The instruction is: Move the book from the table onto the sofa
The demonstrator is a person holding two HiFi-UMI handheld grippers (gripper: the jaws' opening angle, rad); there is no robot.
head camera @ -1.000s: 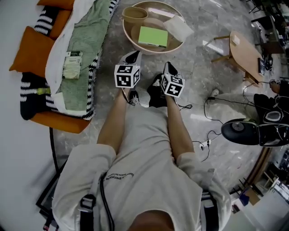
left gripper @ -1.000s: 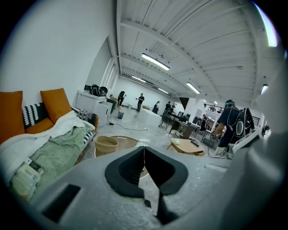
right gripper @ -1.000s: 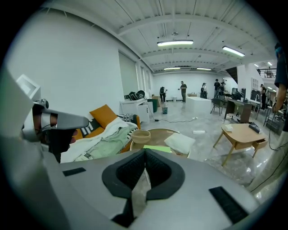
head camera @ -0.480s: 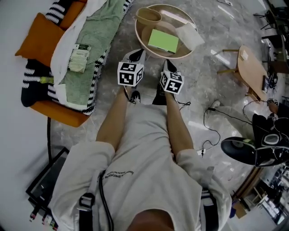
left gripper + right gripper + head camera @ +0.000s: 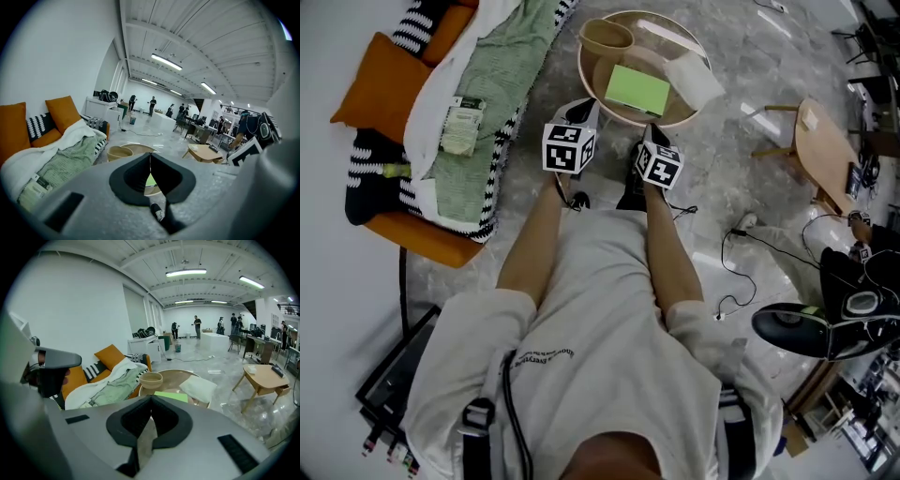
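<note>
Orange sofa [image 5: 422, 239]: the goal, on the person's left; a green blanket [image 5: 487, 103] lies spread over the seat.
Table [image 5: 614, 105]: round, wood, straight ahead of the person and near the sofa's end. It also carries a bowl [image 5: 607, 39] and a white cloth [image 5: 689, 75].
Book [image 5: 637, 90]: green, lying flat on the table between bowl and cloth, untouched.
Step in hand: as I judge it, the reach toward the book; pick-up not yet done.
Left gripper [image 5: 579, 111]: clenched, jaws tip to tip with nothing between them. It hangs at the table's near rim, short of the book.
Right gripper [image 5: 649, 136]: likewise closed tight and empty, by the same rim and nearer the book.
Next move (judgement): one claw must open enough to take the book's near edge, one pad above the cover and one below. It then has to close, lift the book clear of the rim and carry it left to the blanket.
</note>
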